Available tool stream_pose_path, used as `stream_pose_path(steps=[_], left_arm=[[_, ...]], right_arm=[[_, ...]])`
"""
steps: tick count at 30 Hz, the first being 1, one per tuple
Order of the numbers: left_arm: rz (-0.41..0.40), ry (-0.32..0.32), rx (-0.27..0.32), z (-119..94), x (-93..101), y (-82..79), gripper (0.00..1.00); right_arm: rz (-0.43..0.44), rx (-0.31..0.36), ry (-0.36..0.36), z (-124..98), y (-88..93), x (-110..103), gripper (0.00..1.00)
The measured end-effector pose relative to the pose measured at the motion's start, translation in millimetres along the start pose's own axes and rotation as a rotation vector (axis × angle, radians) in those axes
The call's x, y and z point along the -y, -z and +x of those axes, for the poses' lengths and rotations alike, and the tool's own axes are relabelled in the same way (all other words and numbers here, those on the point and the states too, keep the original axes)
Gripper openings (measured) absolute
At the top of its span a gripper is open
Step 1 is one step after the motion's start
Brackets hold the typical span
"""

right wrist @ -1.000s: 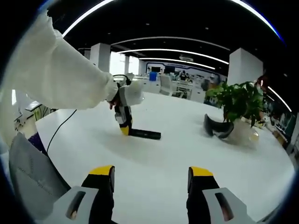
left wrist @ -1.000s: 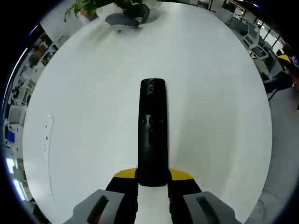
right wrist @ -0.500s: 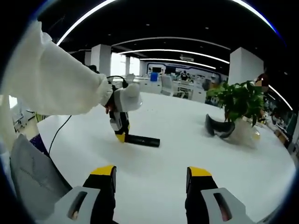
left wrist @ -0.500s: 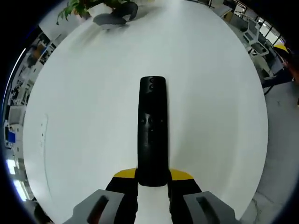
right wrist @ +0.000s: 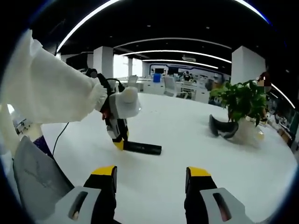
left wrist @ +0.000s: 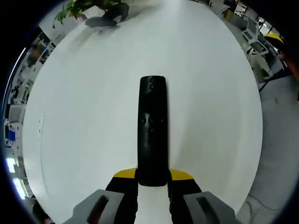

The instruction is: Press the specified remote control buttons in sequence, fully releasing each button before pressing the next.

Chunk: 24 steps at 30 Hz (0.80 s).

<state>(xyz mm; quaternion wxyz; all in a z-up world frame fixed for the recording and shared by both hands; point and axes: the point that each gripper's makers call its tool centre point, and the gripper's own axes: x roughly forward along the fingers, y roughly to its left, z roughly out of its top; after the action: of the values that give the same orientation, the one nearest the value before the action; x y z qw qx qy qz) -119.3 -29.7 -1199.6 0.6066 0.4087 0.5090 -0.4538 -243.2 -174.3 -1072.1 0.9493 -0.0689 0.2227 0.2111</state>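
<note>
Remote control (left wrist: 152, 130): a long, slim black bar. It lay flat on the white counter (left wrist: 84, 93) with its near end pinched by the left tool and its button face up. In the right gripper view it (right wrist: 141, 148) lay left of centre, well apart from the plant.
Handling, as judged: light, rigid and smooth-cased, so it would likely skid on the glossy top if pushed unsupported. The best hold was across the narrow sides at the bare near end, which left the buttons free.
Buttons: small marks showed near the far end and at mid-length. They were too small to tell apart.
Left tool (left wrist: 152, 179): the yellow-tipped jaws were pressed in on the remote's near end, one on each side. In the right gripper view it (right wrist: 119, 141) pointed steeply down at the counter.
Left hand (right wrist: 122, 103): gloved in white, with a white sleeve (right wrist: 51, 88) reaching in from the left.
Right tool (right wrist: 150, 173): the jaws were spread and carried nothing. It was held low over the counter, well short of the remote and facing it.
Other items: a potted plant (right wrist: 240, 105) and a dark curved object (right wrist: 223, 127) beside it, at the far side of the counter.
</note>
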Motion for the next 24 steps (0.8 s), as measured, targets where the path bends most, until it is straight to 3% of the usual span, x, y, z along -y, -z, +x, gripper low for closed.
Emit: stream_pose_path(steps=[8, 24], left_arm=[[0.053, -0.001, -0.025, -1, 25.3, 3.3, 0.23], [0.060, -0.003, -0.024, -2, 55.6, 7.5, 0.23]], right_arm=[[0.014, 0.005, -0.014, -1, -0.5, -1, 0.52], [0.033, 0.009, -0.039, -2, -1.4, -4, 0.44]])
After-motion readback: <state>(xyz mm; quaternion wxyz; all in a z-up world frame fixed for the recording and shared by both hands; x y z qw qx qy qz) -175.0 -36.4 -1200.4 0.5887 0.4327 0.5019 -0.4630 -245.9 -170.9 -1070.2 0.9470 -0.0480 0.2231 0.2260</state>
